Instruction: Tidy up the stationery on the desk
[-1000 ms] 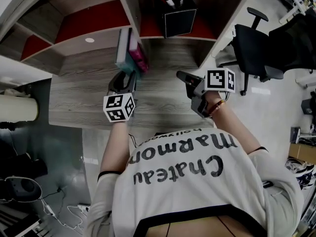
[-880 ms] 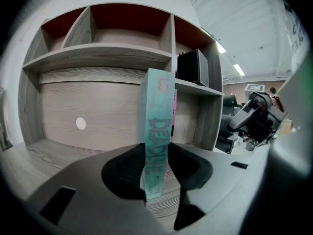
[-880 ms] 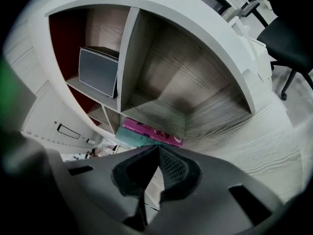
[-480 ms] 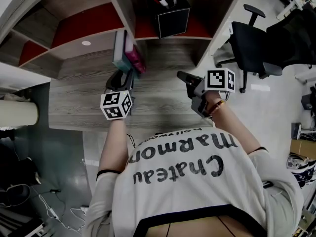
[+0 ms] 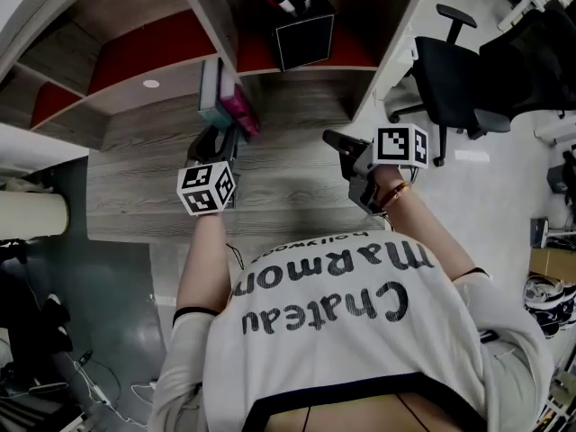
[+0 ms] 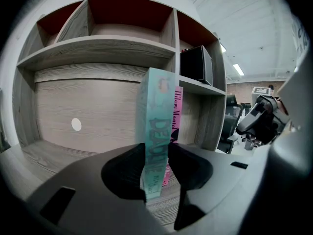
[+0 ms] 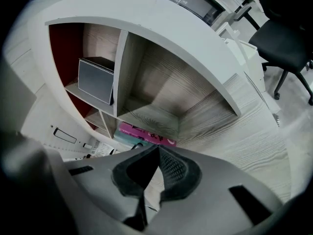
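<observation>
Two claws over the bench (image 5: 288, 192), one loaded.
Left claw (image 6: 157, 166) pinches an upright teal book (image 6: 155, 106) by its spine; a pink book (image 6: 176, 114) stands just beside it, right of the claw. Right claw (image 7: 157, 150), well apart rightward, is pressed together, holding nothing.

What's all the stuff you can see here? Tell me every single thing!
teal book: one, teal, upright on the desk
pink book: one, pink, upright beside the teal book
box: one, black, on a shelf
shelf unit: one, wood with red backs, behind the desk
desk: one, grey wood
office chair: one, black, right of the desk
left gripper: one, dark, gripping the teal book
right gripper: one, dark, closed, empty
</observation>
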